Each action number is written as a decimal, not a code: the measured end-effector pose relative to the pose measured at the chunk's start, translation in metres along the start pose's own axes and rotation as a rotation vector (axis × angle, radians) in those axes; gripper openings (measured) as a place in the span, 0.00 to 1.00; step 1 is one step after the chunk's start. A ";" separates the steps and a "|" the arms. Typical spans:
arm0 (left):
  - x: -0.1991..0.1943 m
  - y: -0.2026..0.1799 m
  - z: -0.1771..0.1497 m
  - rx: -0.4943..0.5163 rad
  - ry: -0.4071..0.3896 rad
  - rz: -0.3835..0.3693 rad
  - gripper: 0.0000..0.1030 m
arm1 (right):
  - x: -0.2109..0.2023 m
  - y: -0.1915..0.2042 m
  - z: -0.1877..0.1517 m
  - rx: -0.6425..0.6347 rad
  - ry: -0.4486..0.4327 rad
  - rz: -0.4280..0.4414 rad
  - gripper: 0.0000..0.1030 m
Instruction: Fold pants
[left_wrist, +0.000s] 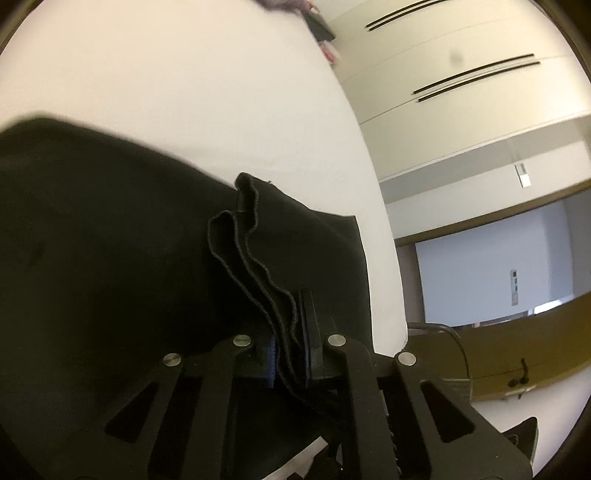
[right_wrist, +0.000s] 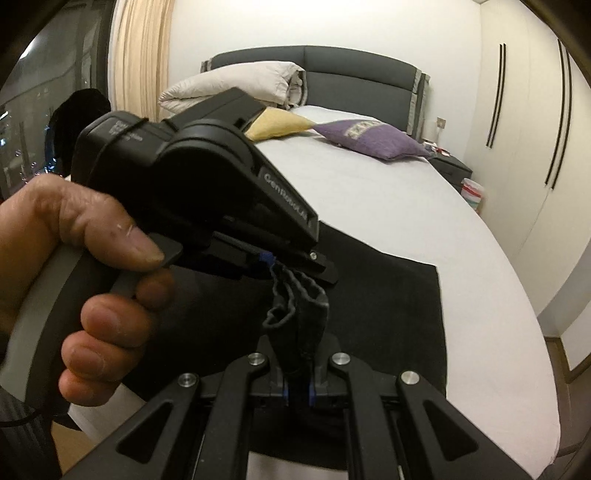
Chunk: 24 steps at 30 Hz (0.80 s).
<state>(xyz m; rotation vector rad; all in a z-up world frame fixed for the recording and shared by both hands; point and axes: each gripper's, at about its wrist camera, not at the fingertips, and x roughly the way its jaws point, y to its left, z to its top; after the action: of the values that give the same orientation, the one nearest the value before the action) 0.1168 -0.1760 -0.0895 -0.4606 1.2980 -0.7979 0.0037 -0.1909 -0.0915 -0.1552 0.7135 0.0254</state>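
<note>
Black pants (right_wrist: 388, 295) lie spread over the white bed sheet (right_wrist: 369, 192). A bunched, stitched edge of the fabric rises off the bed between both tools. My right gripper (right_wrist: 298, 373) is shut on this lifted edge from below. A hand (right_wrist: 85, 258) holds my left gripper (right_wrist: 295, 266) just above it, clamped on the same wavy edge. In the left wrist view, the left gripper (left_wrist: 291, 332) is shut on the folded hem layers of the pants (left_wrist: 110, 240), which cover the lower left of the sheet (left_wrist: 184, 92).
A purple pillow (right_wrist: 369, 138), a yellow pillow (right_wrist: 280, 123) and a rolled quilt (right_wrist: 236, 85) sit by the grey headboard (right_wrist: 354, 66). White wardrobe doors (right_wrist: 528, 122) line the right side past the bed's edge. A nightstand (right_wrist: 452, 166) and a small bin (right_wrist: 472, 194) stand beside them.
</note>
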 end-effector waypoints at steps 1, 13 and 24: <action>-0.010 0.000 0.002 0.012 -0.013 0.003 0.08 | -0.001 0.008 0.005 -0.012 -0.012 0.007 0.07; -0.100 0.077 -0.013 -0.020 -0.106 0.139 0.08 | 0.030 0.103 0.041 -0.113 -0.016 0.164 0.07; -0.093 0.127 -0.046 -0.105 -0.096 0.181 0.10 | 0.074 0.127 0.006 -0.145 0.180 0.292 0.36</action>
<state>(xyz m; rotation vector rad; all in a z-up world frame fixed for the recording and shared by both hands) 0.0998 -0.0177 -0.1283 -0.4520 1.2760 -0.5524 0.0539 -0.0671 -0.1519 -0.1925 0.9104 0.3466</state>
